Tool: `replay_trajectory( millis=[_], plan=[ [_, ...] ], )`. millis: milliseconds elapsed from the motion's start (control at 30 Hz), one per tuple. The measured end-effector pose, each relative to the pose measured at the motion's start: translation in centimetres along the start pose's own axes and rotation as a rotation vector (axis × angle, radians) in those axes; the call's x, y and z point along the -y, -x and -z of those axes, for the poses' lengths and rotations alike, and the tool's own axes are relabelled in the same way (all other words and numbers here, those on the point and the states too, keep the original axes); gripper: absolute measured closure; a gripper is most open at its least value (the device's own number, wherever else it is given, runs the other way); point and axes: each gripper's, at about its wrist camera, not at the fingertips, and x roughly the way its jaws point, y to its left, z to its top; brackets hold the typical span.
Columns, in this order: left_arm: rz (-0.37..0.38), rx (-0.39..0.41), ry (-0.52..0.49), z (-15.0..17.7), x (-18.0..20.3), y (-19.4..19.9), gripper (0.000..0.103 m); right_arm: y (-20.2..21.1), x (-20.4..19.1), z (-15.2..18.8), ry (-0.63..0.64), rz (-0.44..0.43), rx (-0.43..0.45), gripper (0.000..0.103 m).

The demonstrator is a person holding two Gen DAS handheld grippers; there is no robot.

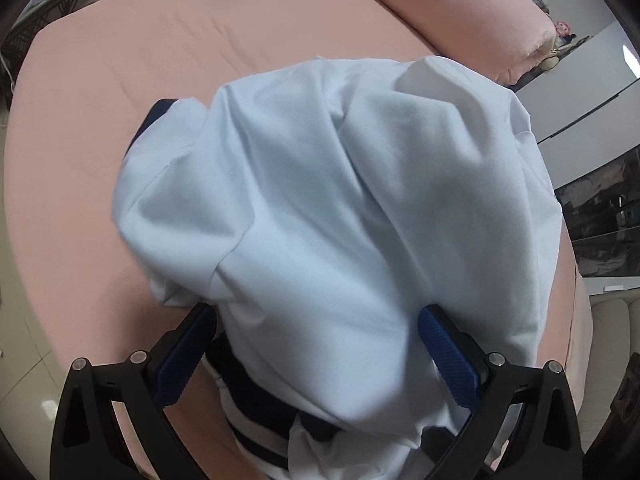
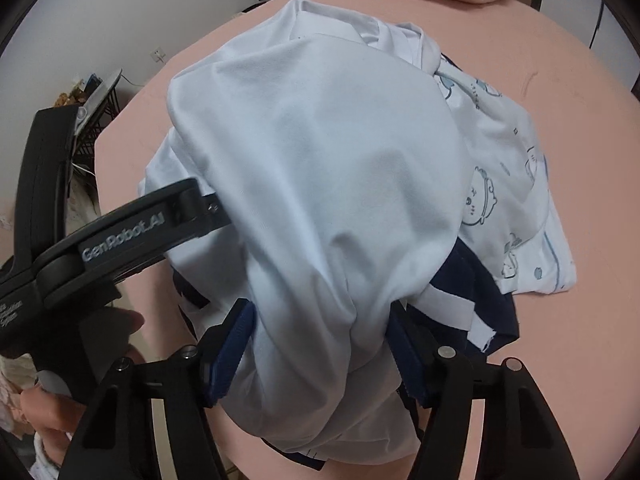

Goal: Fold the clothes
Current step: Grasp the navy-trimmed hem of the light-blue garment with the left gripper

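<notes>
Lying bunched on a pink bed sheet (image 1: 100, 120), a pale blue garment (image 1: 340, 208) with navy-and-white striped trim (image 2: 452, 304) fills the centre of both wrist views. Left wrist view: the left gripper (image 1: 316, 354) points steeply down, its blue-padded fingers (image 1: 450, 360) spread on either side of the cloth. The fabric passes between them, but whether the pads press on it cannot be told. Right wrist view: the right gripper (image 2: 320, 356) straddles a gathered fold of the same garment, and its blue-padded fingers (image 2: 234, 346) meet the cloth on both sides, pinching it. The left gripper also appears here at the left edge, reaching into the garment's side, held by a hand (image 2: 48, 404). Just beside the garment, to the right, lies a white printed cloth with cartoon figures (image 2: 516, 184). A pink pillow (image 1: 452, 12) rests at the far edge of the bed.
</notes>
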Motion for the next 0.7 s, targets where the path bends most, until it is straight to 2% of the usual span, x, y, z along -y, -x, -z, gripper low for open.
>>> replay_trajectory(
  millis=[67,167,200,267,433,633,667,700],
  plan=[
    [0.005,-0.001,-0.002,0.1,0.0,-0.2,0.000,-0.1,0.1,-0.1,-0.003,-0.005,-0.001,0.038],
    [0.016,-0.009,-0.010,0.3,-0.1,-0.7,0.000,-0.4,0.2,-0.2,-0.009,-0.006,-0.002,0.048],
    [0.017,-0.010,-0.019,0.4,-0.1,-0.8,0.000,-0.6,0.2,-0.2,-0.024,-0.012,-0.004,0.054],
    [0.021,-0.004,-0.031,0.6,0.0,-0.9,0.000,-0.7,0.1,-0.3,-0.041,-0.017,-0.003,0.059],
    [0.047,0.026,-0.031,1.3,-0.3,-1.0,0.000,-0.7,0.0,-0.8,-0.051,-0.021,-0.002,0.065],
    [0.032,0.040,-0.041,1.9,0.3,-0.6,0.000,-0.4,0.1,-1.4,-0.088,-0.012,0.015,0.072],
    [0.029,0.039,-0.039,1.9,0.4,-0.5,0.002,-0.4,0.0,-1.6,-0.087,-0.013,0.015,0.073],
    [0.032,0.042,-0.042,2.1,0.6,-0.3,0.008,-0.3,-0.1,-1.8,-0.086,-0.013,0.016,0.074]
  ],
)
